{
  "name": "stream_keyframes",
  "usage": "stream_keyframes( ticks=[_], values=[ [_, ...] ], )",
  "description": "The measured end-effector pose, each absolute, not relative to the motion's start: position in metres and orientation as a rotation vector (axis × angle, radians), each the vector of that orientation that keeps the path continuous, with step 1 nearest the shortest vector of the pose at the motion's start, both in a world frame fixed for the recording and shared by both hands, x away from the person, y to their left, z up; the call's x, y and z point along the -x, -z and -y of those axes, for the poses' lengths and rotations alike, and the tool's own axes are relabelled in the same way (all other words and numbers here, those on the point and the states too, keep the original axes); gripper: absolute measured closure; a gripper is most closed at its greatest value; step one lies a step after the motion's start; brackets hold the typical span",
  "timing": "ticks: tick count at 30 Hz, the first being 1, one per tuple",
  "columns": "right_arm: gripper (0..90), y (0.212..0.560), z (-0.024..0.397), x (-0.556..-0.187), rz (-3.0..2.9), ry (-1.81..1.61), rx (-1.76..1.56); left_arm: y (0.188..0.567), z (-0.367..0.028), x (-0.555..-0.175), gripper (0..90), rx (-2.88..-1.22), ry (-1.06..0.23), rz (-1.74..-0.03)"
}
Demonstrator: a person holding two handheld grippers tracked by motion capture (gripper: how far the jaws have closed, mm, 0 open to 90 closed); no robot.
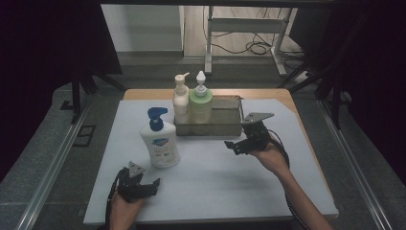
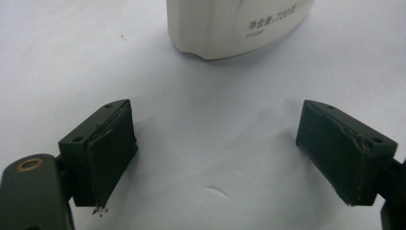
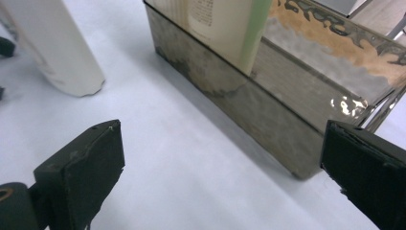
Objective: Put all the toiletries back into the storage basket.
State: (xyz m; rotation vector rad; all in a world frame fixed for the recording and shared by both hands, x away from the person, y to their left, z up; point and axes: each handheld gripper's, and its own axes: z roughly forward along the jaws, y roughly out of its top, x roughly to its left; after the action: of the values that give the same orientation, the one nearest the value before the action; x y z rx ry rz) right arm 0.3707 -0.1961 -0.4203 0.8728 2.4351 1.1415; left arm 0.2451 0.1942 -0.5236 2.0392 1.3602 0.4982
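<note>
Standing upright on the white mat [image 1: 215, 182], the white pump bottle [image 1: 160, 143] with the blue pump sits left of centre, just near-left of the metal tray [image 1: 230, 125]. Left gripper [image 1: 143, 186] rests low at the near-left, just near of that bottle, jaws spread wide with nothing between them; in the left gripper view the bottle's base [image 2: 230, 26] stands just beyond the open jaws, not touching either pad. Right gripper [image 1: 236, 146] hovers right of centre, just near of the tray's front wall, jaws released and wide, nothing held. In the right gripper view the tray's front wall [image 3: 249, 110] runs across ahead of the jaws, with the white bottle [image 3: 57, 48] off to the left. Inside the tray, at its left end, stand two upright bottles touching side by side: a cream pump bottle [image 1: 181, 99] and a green bottle [image 1: 200, 101] with a white pump. Tray's right part is bare metal. Mat lies on a wooden table [image 1: 268, 93].
</note>
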Motion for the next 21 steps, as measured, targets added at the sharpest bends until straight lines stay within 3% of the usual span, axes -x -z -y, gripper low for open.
stream_keyframes(
  ticks=[21],
  values=[
    [1.4, 0.453, 0.237, -0.325, -2.425, -1.115, -0.938, 0.509, -0.197, -0.244, 14.4, -2.025, -0.507, -1.355]
  ],
)
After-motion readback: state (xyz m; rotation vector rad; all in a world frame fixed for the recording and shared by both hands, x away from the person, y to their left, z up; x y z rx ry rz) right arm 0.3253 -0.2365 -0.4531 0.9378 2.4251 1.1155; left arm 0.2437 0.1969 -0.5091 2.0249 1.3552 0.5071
